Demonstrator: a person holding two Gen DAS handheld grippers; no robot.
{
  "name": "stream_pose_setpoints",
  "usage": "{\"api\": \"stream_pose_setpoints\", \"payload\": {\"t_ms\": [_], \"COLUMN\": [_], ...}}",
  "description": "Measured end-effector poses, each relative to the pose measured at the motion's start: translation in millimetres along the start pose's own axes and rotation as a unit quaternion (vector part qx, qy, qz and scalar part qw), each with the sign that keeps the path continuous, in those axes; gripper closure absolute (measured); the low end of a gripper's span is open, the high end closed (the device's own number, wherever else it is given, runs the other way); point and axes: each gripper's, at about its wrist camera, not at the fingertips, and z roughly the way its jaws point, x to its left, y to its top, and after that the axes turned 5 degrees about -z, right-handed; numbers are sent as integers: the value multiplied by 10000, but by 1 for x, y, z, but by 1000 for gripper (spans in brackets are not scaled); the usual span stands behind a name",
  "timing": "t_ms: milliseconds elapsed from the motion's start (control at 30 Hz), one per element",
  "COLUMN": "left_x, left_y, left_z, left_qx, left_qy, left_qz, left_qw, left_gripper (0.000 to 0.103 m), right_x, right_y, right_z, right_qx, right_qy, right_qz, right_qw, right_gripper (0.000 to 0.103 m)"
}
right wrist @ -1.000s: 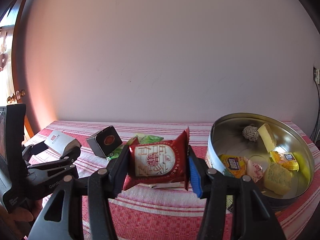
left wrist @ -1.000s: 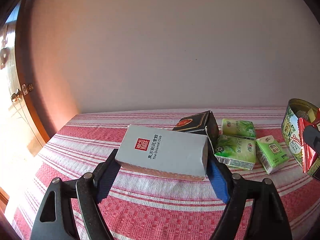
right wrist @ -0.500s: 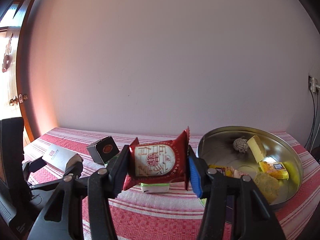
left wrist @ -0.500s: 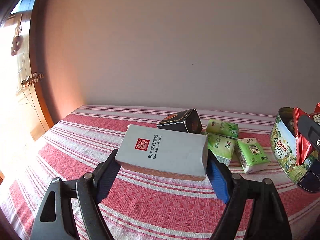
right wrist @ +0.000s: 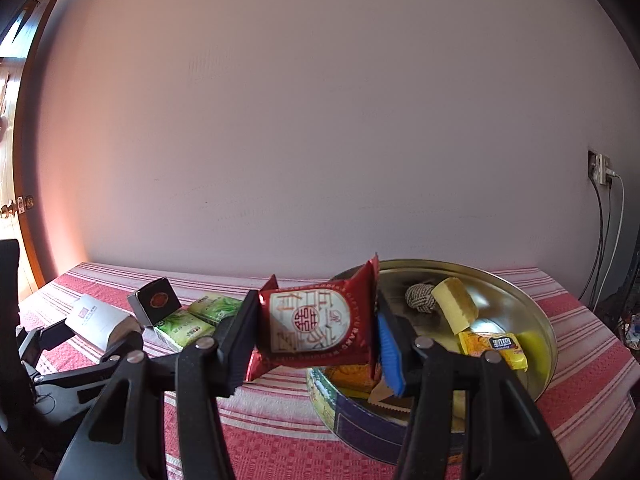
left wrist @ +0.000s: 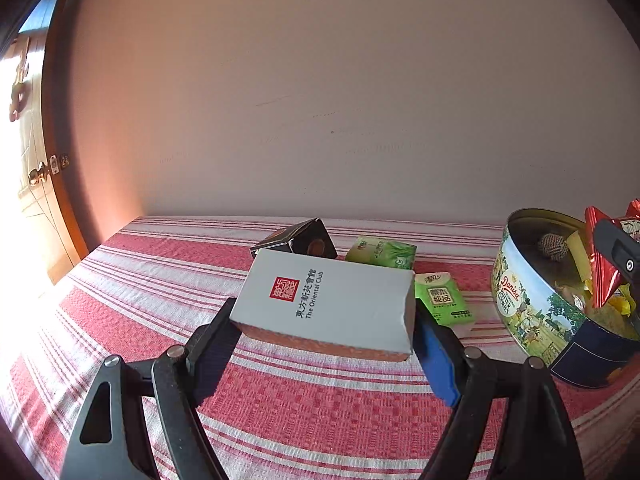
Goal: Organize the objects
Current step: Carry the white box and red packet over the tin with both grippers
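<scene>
My left gripper (left wrist: 324,320) is shut on a white box (left wrist: 328,300) with a red seal and holds it above the red striped tablecloth (left wrist: 140,304). My right gripper (right wrist: 316,328) is shut on a red snack packet (right wrist: 316,320) and holds it over the left rim of the round cookie tin (right wrist: 520,376). The tin also shows at the right of the left wrist view (left wrist: 532,304). It holds a twine ball (right wrist: 420,298), a yellow cake piece (right wrist: 456,310) and yellow wrapped sweets (right wrist: 496,346).
A black cube box (left wrist: 300,240), a green tissue pack (left wrist: 384,254) and a small green pack (left wrist: 442,300) lie on the cloth behind the white box. A wall stands close behind the table. A door is at the far left. Cables hang at the right (right wrist: 608,232).
Both grippers have risen and moved right. The red packet has come over the tin's left rim. The white box has come nearer the tin.
</scene>
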Motion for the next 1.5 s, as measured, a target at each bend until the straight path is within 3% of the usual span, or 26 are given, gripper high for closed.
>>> {"api": "stream_pose_setpoints", "payload": {"t_ms": [567, 867, 1200, 1500], "left_x": [-50, -74, -131, -178], "left_y": [7, 17, 24, 27], "left_z": [-19, -26, -20, -1], "left_qx": [-182, -299, -348, -219], "left_qy": [-358, -796, -1255, -1453], "left_qz": [203, 185, 399, 681], "left_qw": [9990, 9962, 9907, 9868], "left_gripper": [20, 20, 20, 20], "right_x": [-61, -109, -165, -180], "right_y": [4, 4, 7, 4], "right_z": [-3, 0, -1, 8], "right_qx": [-113, -134, 8, 194], "right_qy": [-450, -929, -1469, -1434], "right_qz": [141, 265, 467, 561], "right_qw": [9988, 9952, 9881, 9879], "right_gripper": [49, 49, 49, 49]}}
